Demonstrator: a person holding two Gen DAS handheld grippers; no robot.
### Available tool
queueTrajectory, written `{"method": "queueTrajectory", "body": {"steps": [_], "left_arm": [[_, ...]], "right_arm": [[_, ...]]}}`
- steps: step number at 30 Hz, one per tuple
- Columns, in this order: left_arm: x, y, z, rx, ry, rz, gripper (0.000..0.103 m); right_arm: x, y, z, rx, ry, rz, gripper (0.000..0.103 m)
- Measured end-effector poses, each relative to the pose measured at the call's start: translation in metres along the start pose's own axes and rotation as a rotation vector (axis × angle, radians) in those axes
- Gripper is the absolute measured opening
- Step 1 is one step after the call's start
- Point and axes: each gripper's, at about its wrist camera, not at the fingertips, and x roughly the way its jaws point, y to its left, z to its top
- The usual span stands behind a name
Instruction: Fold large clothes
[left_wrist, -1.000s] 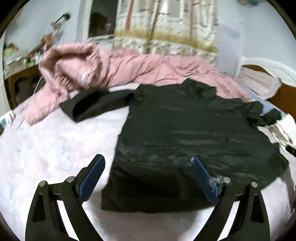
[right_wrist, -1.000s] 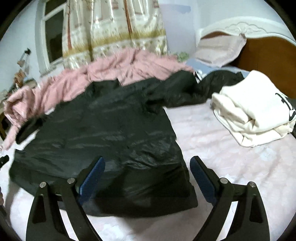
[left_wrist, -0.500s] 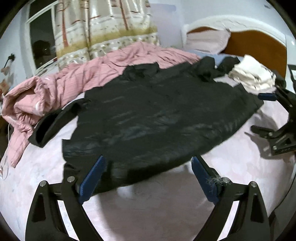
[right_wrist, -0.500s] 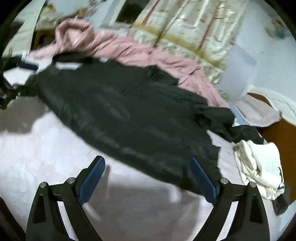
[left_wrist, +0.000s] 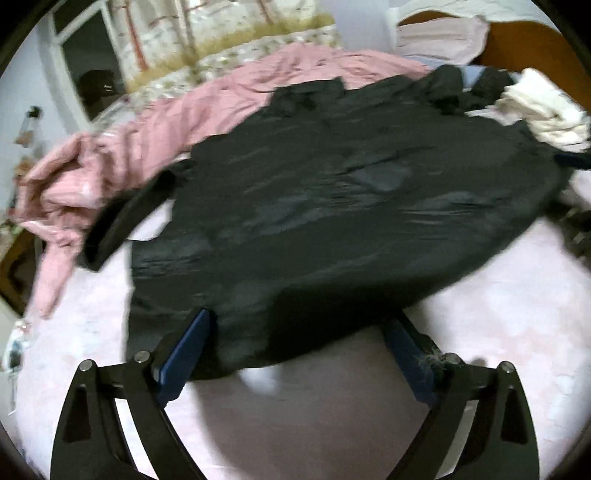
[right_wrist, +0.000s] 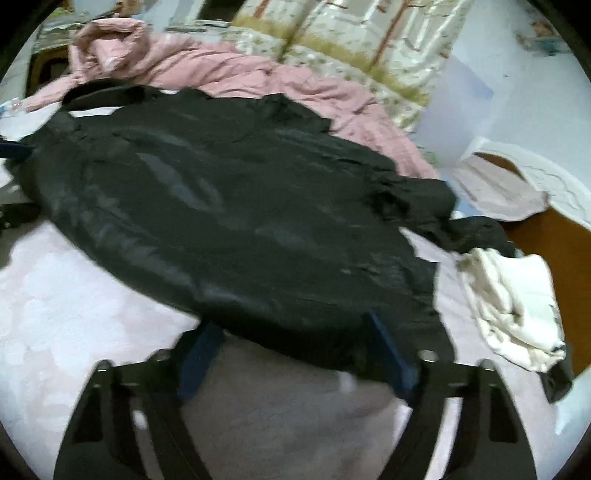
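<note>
Your left hand-held gripper (left_wrist: 295, 347) is spread wide and holding nothing, its blue pads (left_wrist: 184, 354) reaching over the near hem of the black jacket (left_wrist: 332, 206); your right hand-held gripper (right_wrist: 295, 347) is just as wide and just as empty at the hem's other end. The jacket lies spread flat across the bed (left_wrist: 498, 302), collar toward the far side, one sleeve (left_wrist: 125, 218) flung out to your left and the other bunched up beside the folded white garment (right_wrist: 513, 306). Beyond it a pink duvet (left_wrist: 221, 107) is heaped along the far edge, and both views are blurred. The step looks like taking the hem at both ends for the first fold, so come down low at each corner and get one pad under the cloth before you close. This shiny fabric will likely slip, so bite deep and take both layers. Keep the two grips level so the fold line runs straight, and deal with those sleeves so they don't trail out.
</note>
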Motion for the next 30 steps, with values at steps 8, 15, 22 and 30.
{"method": "queueTrajectory", "body": {"steps": [8,15,22,30], "left_arm": [[-0.006,0.037,-0.006,-0.119,0.05,0.022,0.018],[-0.073,0.025,-0.041,-0.153,0.06,-0.024,0.018],[-0.1,0.02,-0.066,-0.171,0.098,-0.036,0.025],[-0.106,0.03,-0.045,-0.194,0.071,-0.04,0.027]], "right_arm": [[-0.006,-0.026,-0.004,0.113,-0.008,0.029,0.019],[-0.069,-0.044,-0.037,0.233,-0.031,0.125,0.016],[-0.105,-0.036,-0.071,0.201,-0.004,0.142,0.016],[-0.111,-0.051,-0.054,0.225,-0.029,0.167,0.017]]}}
